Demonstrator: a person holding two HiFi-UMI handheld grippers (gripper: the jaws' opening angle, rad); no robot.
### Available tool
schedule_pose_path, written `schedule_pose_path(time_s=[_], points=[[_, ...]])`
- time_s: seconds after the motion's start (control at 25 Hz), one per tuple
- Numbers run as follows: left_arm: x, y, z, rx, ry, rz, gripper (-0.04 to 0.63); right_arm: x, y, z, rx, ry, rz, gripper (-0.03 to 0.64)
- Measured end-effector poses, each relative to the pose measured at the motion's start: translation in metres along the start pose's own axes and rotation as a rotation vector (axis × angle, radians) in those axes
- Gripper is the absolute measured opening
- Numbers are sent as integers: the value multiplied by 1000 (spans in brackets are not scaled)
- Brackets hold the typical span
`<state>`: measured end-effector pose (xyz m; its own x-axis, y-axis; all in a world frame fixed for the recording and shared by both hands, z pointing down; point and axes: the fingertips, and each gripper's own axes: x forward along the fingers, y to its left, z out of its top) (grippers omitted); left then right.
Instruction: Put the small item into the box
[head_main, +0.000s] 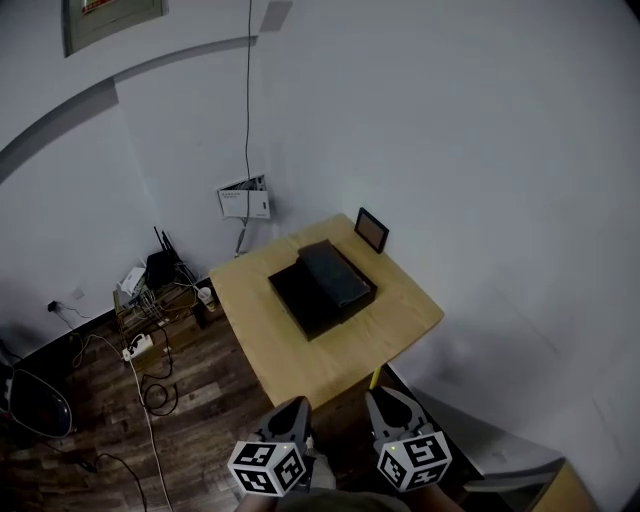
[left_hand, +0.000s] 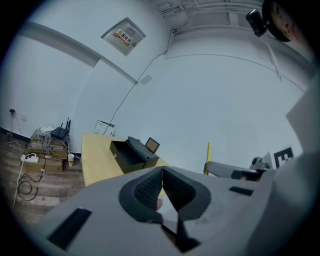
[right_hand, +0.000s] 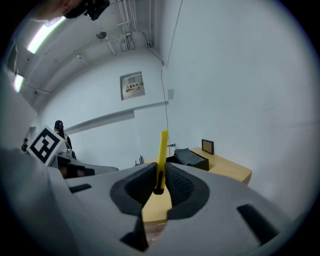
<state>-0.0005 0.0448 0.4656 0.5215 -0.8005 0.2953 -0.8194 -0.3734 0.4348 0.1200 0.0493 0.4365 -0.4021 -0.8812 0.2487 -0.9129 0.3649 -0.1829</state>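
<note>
"Right gripper (right_hand: 159, 175) is clamped on the yellow stick (right_hand: 162, 150); left gripper (left_hand: 162, 182) is closed, empty. Where's the box (head_main: 318, 292)?"
"Well ahead of both, open. Bring the stick above it before loosening."

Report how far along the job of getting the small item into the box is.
Done: the black box sits open on the table, and the right gripper is clamped on a thin yellow strip.
In hand: both grippers hang short of the table's near edge. The left gripper is shut with nothing seen between its jaws.
Left: carry the strip over the box and release it inside.
</note>
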Motion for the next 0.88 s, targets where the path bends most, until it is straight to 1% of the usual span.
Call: schedule_pose_path(time_s=[0.24, 0.4, 0.64, 0.88], points=[[39, 28, 37, -3, 6, -20, 3, 63, -2, 35, -9, -15, 16, 41], [58, 56, 60, -6, 0, -16, 3, 102, -1, 50, -8, -19, 24, 41], [84, 92, 82, -9, 7, -10, 3, 151, 2, 60, -9, -13, 27, 41], [102, 114, 91, -15, 22, -20, 3, 184, 1, 60, -14, 6, 14, 41]])
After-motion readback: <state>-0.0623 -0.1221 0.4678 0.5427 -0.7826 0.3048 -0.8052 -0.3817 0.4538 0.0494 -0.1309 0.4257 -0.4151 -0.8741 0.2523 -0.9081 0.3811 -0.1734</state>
